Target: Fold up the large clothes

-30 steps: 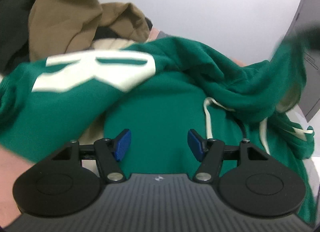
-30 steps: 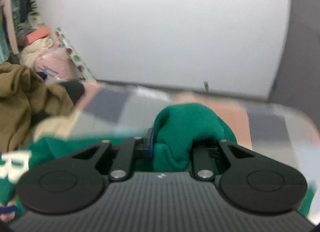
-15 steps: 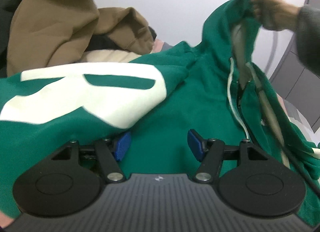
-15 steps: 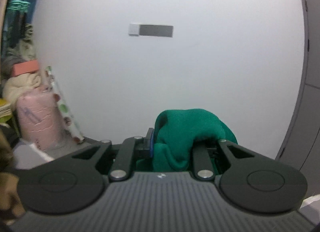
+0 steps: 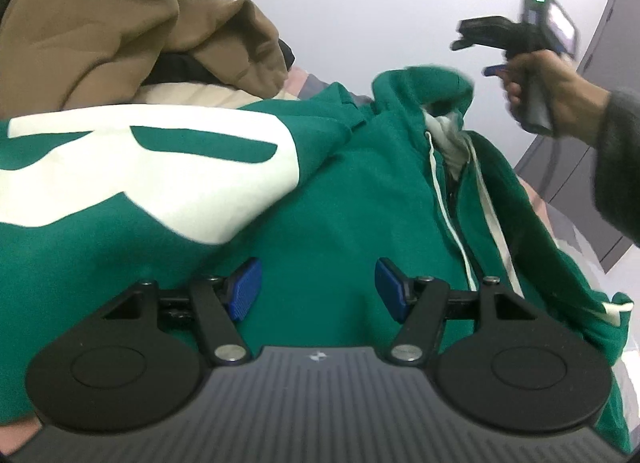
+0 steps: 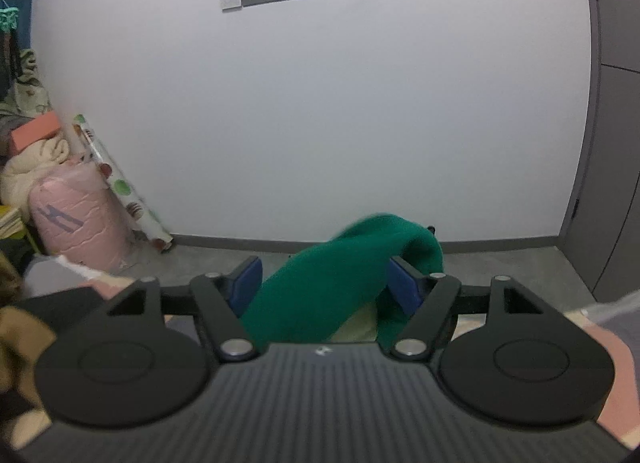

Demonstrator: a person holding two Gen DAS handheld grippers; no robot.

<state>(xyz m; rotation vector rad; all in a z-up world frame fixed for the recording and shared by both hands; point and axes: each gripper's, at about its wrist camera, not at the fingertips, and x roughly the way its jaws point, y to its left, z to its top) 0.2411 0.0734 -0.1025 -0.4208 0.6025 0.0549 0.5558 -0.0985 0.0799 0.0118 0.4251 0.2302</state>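
A green hoodie [image 5: 352, 199] with a large white letter [image 5: 132, 183] and white drawstrings lies spread in front of my left gripper [image 5: 318, 289], which is open and empty just above the fabric. In the right wrist view my right gripper [image 6: 326, 287] is open, and a fold of the green hoodie [image 6: 344, 263] lies loose between its blue pads, slipping out. In the left wrist view the right gripper [image 5: 480, 33] is held high above the hood [image 5: 424, 83], apart from it.
A heap of brown and dark clothes [image 5: 120, 23] is piled at the back left. A pink bundle [image 6: 76, 215] and a wrapped roll [image 6: 120, 183] stand by the white wall. Grey cabinet doors [image 6: 616, 143] are on the right.
My right gripper has opened and let go of the hood, which has dropped back down. The left gripper has stayed open over the hoodie.
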